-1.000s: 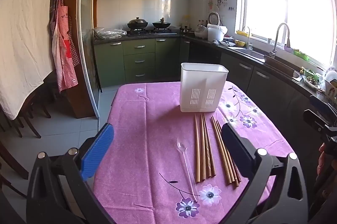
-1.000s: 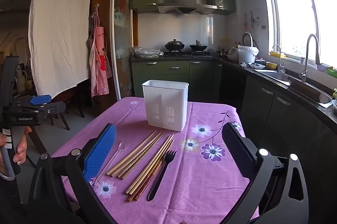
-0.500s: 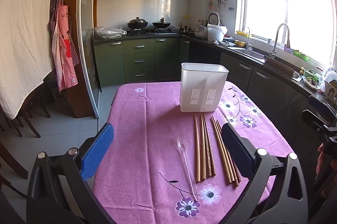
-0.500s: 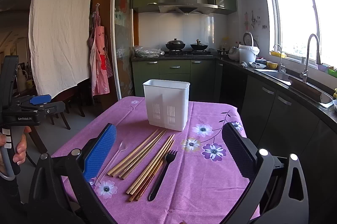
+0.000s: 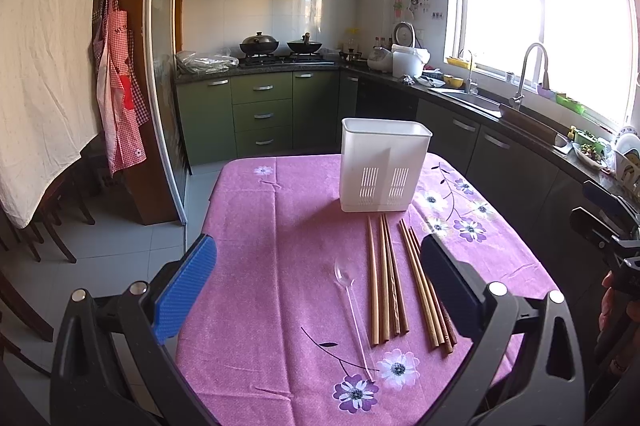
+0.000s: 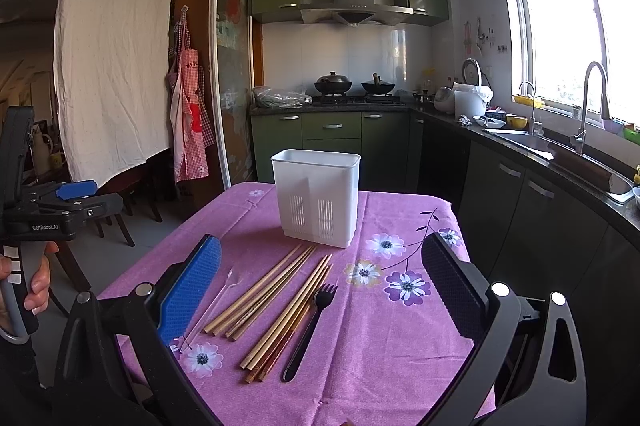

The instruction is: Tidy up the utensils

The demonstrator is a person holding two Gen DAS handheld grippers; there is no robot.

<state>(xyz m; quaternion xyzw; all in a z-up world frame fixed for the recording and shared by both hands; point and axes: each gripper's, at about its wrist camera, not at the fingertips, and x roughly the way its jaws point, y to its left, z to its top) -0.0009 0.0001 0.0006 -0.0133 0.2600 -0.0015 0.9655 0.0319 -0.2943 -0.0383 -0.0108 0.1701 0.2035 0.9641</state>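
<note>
Chopsticks (image 6: 280, 300) lie in two loose bundles mid-desk, clear spoon (image 6: 212, 308) at nine o'clock, black fork (image 6: 310, 330) at three, white caddy (image 6: 318, 196) at twelve. Both the left claw (image 5: 318, 286) and right claw (image 6: 320, 286) hang released, empty. Best pinch one bundle mid-length, then tip it upright. Purple floral cloth (image 6: 400, 346) may bunch; green kitchen beyond.
</note>
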